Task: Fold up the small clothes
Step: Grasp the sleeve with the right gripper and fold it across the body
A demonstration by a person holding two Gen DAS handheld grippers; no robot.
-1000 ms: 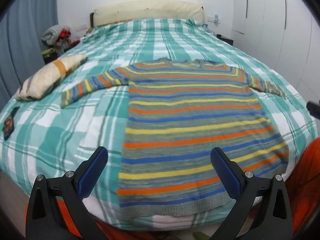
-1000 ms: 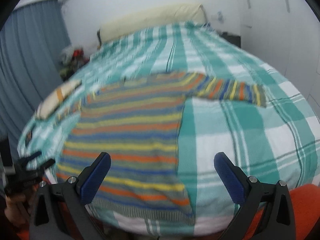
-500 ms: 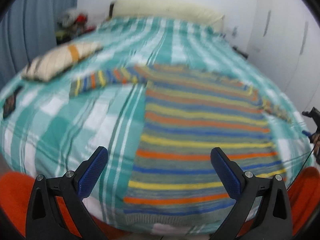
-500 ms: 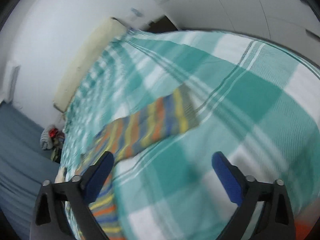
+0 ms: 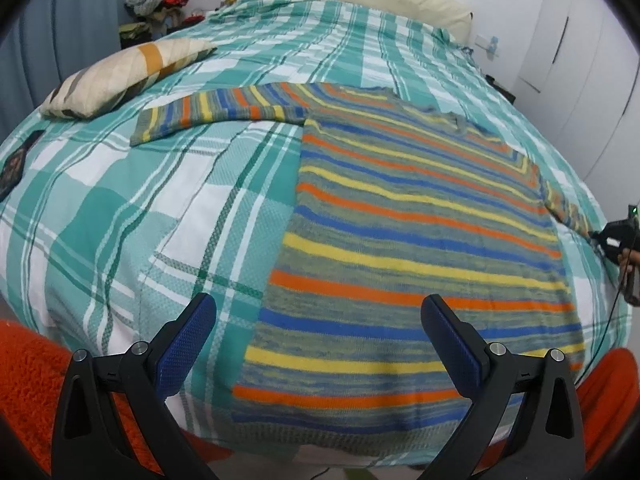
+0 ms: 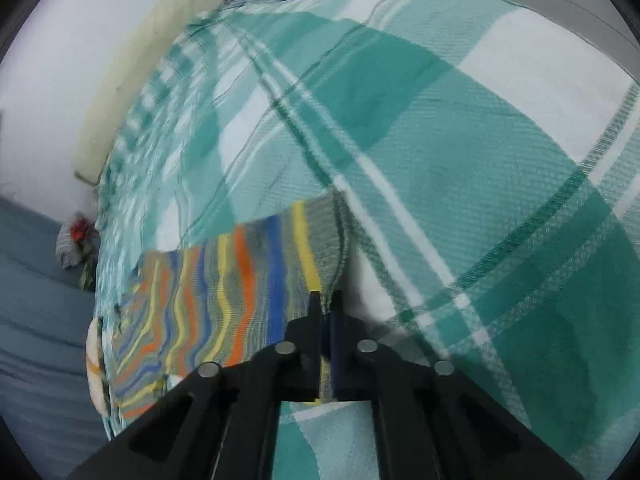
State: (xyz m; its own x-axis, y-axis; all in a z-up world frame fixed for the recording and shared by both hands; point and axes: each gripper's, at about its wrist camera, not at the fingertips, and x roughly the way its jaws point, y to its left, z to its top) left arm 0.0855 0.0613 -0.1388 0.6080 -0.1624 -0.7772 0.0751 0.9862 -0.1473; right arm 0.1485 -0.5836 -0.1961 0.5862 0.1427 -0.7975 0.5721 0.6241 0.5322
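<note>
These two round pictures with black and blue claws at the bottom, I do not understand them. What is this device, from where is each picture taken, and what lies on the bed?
There is no robot here. A person holds a hand tool in each hand, and each tool has two fingers and a wide-angle camera looking along them.

The left camera shows the left gripper open above a striped sweater, spread flat on a green checked bed with a pillow near its sleeve. At the right edge you see the other tool from outside.

The right camera shows the right gripper. Its jaws have just been closing and now pinch the cuff of the sweater's sleeve, probably to fold it inward.
</note>
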